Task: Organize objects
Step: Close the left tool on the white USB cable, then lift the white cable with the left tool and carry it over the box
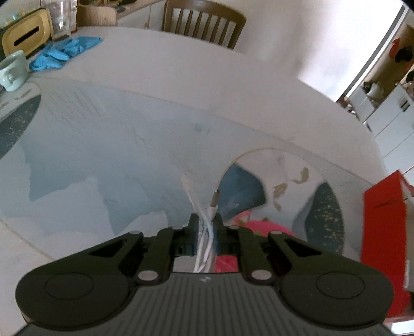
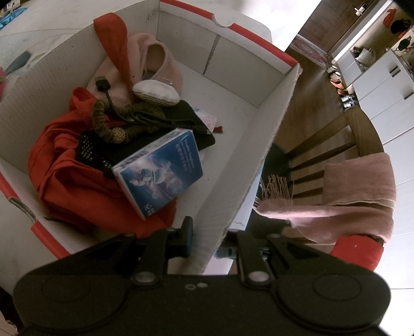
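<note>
My left gripper [image 1: 206, 219] is shut on a white cable [image 1: 207, 240], lifted over the patterned tablecloth [image 1: 129, 155]. The cable's metal plug [image 1: 215, 199] sticks up past the fingertips, and a thin strand arcs off to the right. A pink item [image 1: 248, 222] lies just below. My right gripper [image 2: 207, 232] is shut on the near wall [image 2: 256, 144] of the red and white cardboard box; its right finger is hidden behind that wall. Inside the box lie a red cloth [image 2: 67, 175], a blue carton [image 2: 160, 170], a black cable [image 2: 102, 82], an olive braided cord [image 2: 103, 121] and a pink slipper [image 2: 160, 64].
The red box [image 1: 383, 227] stands at the right of the left wrist view. Blue gloves [image 1: 62, 51], a pale mug [image 1: 13, 69] and a yellow tissue box [image 1: 26, 36] sit far left. A wooden chair [image 1: 204, 23] is behind the table; another chair holds a pink scarf [image 2: 357, 196].
</note>
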